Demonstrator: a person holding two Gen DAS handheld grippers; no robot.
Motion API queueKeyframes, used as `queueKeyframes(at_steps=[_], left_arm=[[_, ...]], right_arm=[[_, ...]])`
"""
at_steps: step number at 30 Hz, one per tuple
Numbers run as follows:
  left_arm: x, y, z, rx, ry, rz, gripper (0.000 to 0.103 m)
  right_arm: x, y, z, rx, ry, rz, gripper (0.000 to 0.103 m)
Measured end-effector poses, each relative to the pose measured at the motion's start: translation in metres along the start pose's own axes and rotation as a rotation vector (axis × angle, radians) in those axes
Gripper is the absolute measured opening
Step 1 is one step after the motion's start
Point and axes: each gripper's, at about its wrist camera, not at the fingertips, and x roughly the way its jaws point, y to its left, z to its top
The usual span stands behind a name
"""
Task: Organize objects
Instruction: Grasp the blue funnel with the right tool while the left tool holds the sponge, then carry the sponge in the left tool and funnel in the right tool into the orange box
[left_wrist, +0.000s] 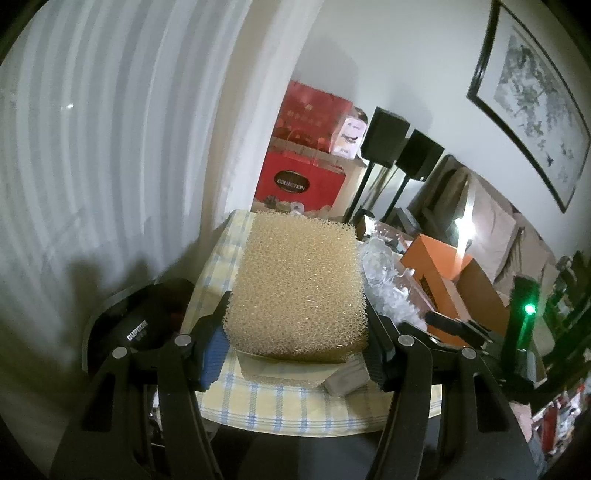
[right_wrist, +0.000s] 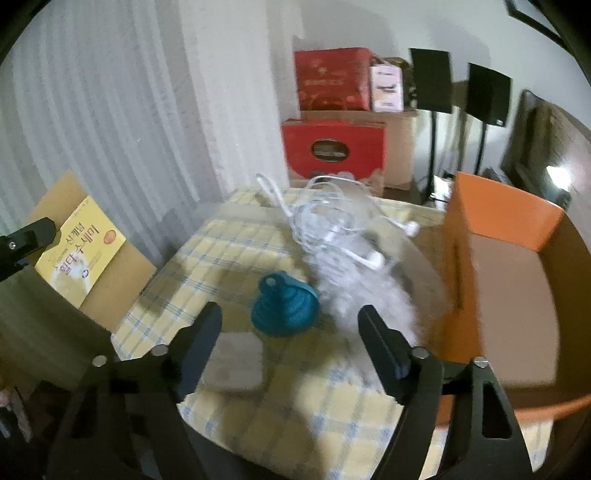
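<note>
The left gripper (left_wrist: 297, 332) holds a coarse, tan sponge block (left_wrist: 301, 280), its fingers (left_wrist: 212, 347) pressed against the block's two sides. The block fills the middle of the left wrist view and hides most of the bench (left_wrist: 295, 406) behind it. Under its near edge a flat cardboard piece (left_wrist: 284, 369) and a pale grey object (left_wrist: 347, 376) show only in part. To the right of the block a heap of white cable and clear wrapping (left_wrist: 384, 273) is half hidden, and beyond it the orange box (left_wrist: 443, 273) is cut by the block and by a dark clip.

In the right wrist view the right gripper (right_wrist: 290, 332) hangs over the checked cloth with its fingers (right_wrist: 207, 332) set fairly wide and nothing gripped. Between them, further off on the bench (right_wrist: 258, 240), lies a teal funnel (right_wrist: 284, 302). A flat grey pad (right_wrist: 234, 365) lies just beside the left finger; whether they touch cannot be told. The tangle of white earphone cable (right_wrist: 332, 218) and a pale fluffy mass (right_wrist: 369, 295) are blurred, so their edges run together. The orange box (right_wrist: 506, 280) stands open at the right, its near wall cut off by the frame. At the left edge a yellow booklet on a brown envelope (right_wrist: 85, 254) is clamped by a black clip that is mostly out of view.
</note>
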Motion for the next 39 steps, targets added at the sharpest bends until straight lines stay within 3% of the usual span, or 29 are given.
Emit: queueKeyframes(at_steps=[9, 13, 20, 31, 39], left_arm=[[0.011, 0.006, -0.002, -0.014, 0.022, -0.007, 0.058], [0.014, 0.009, -0.001, -0.023, 0.029, -0.007, 0.058], [0.021, 0.009, -0.002, -0.031, 0.044, -0.016, 0.058], [0.019, -0.009, 0.003, -0.002, 0.043, -0.047, 0.058], [0.017, -0.046, 0.012, 0.066, 0.045, -0.107, 0.058]], right_arm=[[0.047, 0.012, 0.016, -0.085, 0.014, 0.003, 0.048], [0.065, 0.017, 0.017, -0.123, 0.031, -0.014, 0.044], [0.082, 0.018, 0.015, -0.166, 0.046, -0.009, 0.023], [0.051, 0.014, 0.027, -0.121, 0.005, 0.033, 0.023], [0.011, 0.006, 0.038, -0.096, -0.020, 0.028, 0.023]])
